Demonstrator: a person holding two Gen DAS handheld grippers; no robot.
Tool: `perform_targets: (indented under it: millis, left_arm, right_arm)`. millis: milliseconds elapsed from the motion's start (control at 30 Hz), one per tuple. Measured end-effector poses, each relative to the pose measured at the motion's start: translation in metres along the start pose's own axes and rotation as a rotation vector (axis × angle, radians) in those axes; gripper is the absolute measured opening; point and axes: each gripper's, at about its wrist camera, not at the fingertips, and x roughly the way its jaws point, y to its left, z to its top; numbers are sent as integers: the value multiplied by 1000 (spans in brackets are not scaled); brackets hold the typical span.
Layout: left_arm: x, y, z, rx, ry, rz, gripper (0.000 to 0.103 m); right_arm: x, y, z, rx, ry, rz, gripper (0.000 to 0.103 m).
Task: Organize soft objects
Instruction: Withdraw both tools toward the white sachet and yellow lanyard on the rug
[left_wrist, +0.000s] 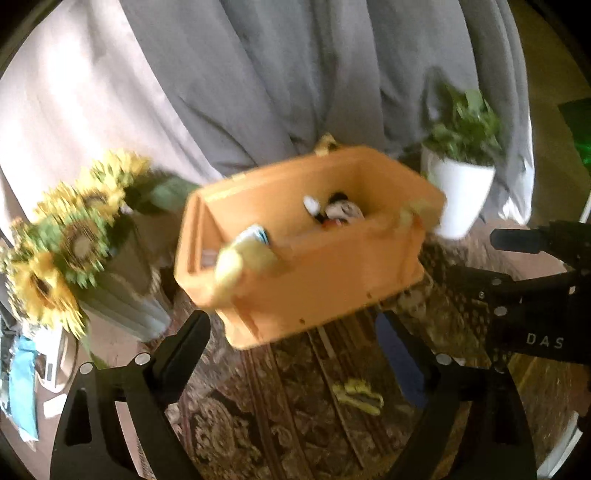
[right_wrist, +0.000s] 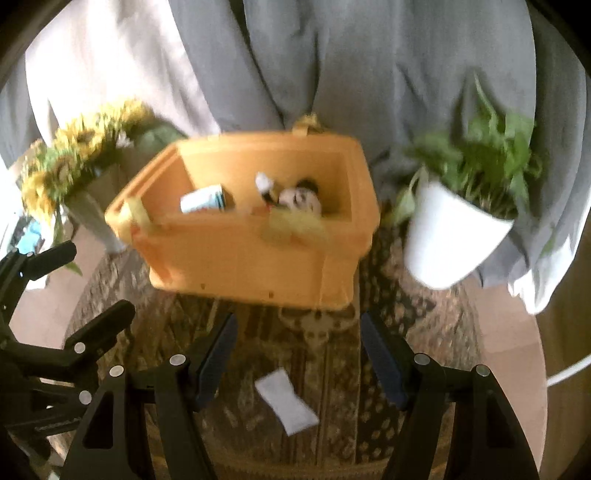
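An orange plastic bin (left_wrist: 325, 280) (right_wrist: 236, 258) stands on a patterned rug. Inside lie a black-and-white plush toy (left_wrist: 341, 212) (right_wrist: 301, 197) and a white-and-blue soft item (left_wrist: 255, 234) (right_wrist: 203, 201). Yellow soft pieces hang over its front rim (left_wrist: 236, 264) (right_wrist: 295, 225). A small yellow item (left_wrist: 358, 397) lies on the rug in front of my left gripper (left_wrist: 291, 339), which is open and empty. A white pouch (right_wrist: 286, 404) lies on the rug under my right gripper (right_wrist: 297, 345), also open and empty. The views are blurred.
A vase of sunflowers (left_wrist: 70, 236) (right_wrist: 77, 162) stands left of the bin. A white pot with a green plant (left_wrist: 460, 173) (right_wrist: 458, 225) stands to its right. A grey curtain (left_wrist: 277, 74) (right_wrist: 369, 62) hangs behind. The other gripper shows at the right edge (left_wrist: 539, 291) and the left edge (right_wrist: 44, 332).
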Motion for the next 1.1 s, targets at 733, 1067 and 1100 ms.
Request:
perform_targets:
  millis: [733, 1067, 1100]
  left_arm:
    - [64, -34, -65, 155, 233, -173, 93]
    - [89, -47, -73, 206, 305, -229, 93]
    - [91, -48, -73, 208, 309, -231, 93]
  right_arm:
    - [71, 8, -72, -53, 302, 42, 70]
    - [95, 6, -79, -70, 353, 61, 70]
    - [97, 6, -79, -74, 356, 59, 70]
